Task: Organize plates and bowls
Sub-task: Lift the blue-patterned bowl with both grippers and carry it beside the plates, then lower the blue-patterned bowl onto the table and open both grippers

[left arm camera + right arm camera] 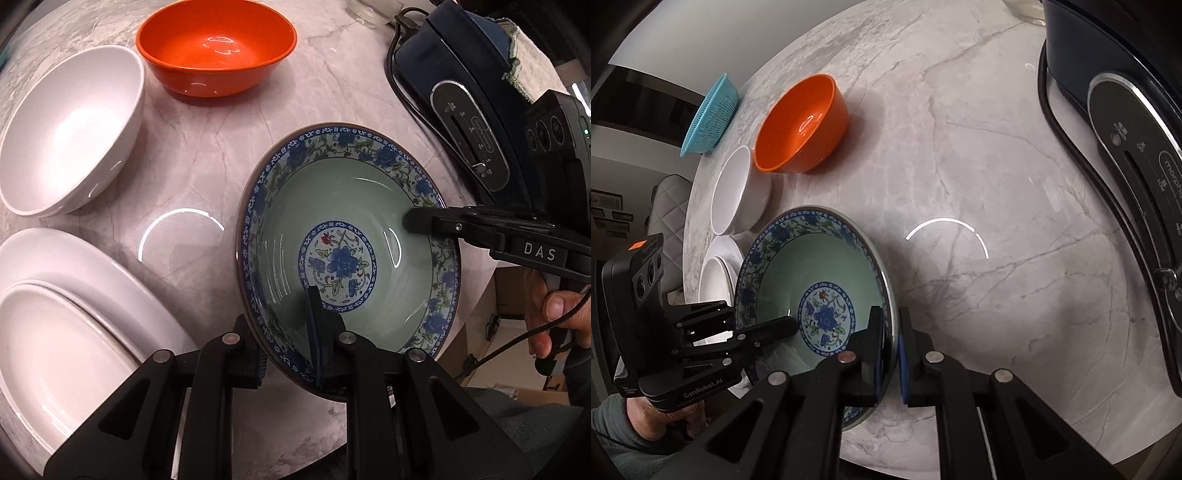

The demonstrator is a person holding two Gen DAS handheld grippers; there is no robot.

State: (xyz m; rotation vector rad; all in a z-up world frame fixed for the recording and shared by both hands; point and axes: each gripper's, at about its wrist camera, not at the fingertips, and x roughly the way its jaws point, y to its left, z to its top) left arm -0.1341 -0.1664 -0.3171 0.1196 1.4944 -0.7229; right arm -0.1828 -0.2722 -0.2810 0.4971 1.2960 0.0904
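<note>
Two grippers' jaws clenched on floral bowl (343, 236) rim, left (291, 354), right (890, 354); grey marble tabletop (960, 166).

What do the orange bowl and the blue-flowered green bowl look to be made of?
The orange bowl looks like glossy plastic or melamine: uniform colour, soft sheen. The blue-flowered green bowl looks like glazed ceramic, possibly melamine: printed pattern, sharp reflections.

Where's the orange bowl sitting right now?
The orange bowl stands on the marble table, at the far side in both views, beside the white bowl and beyond the blue-flowered bowl that both grippers hold.
</note>
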